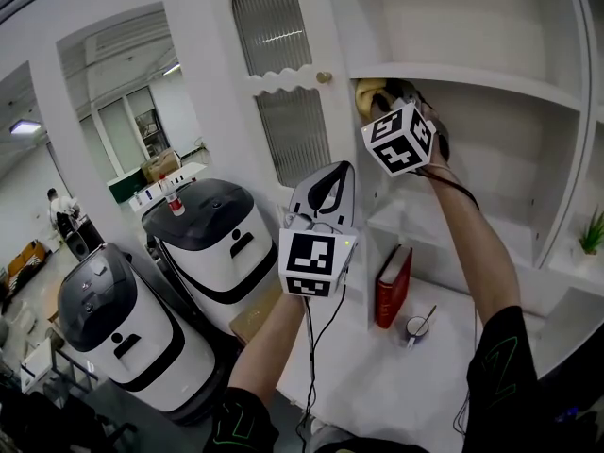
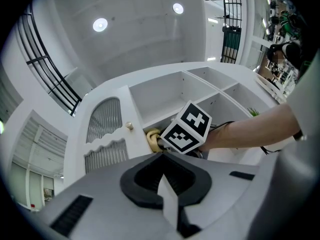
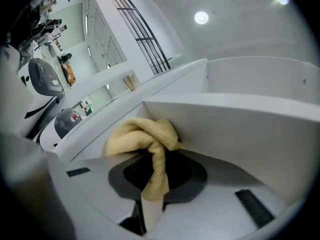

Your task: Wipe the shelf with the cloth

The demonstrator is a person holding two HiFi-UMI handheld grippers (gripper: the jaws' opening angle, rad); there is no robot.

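The cloth (image 3: 142, 134) is pinched in the closed right gripper (image 3: 151, 196) and bunched against the shelf (image 3: 240, 119), at its left end beside the door (image 1: 283, 81). Even pressure should be kept and the cloth drawn along the shelf, away from that corner. The left gripper (image 2: 167, 196), closed on nothing, is held below the shelf.

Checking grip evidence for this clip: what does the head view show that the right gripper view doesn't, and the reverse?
Head view only: the left gripper, and lower down a red book, a cup and a plant. Right gripper view only: the right gripper, its jaws shut on a strand of the cloth. Both: the yellow cloth bunched against the shelf.
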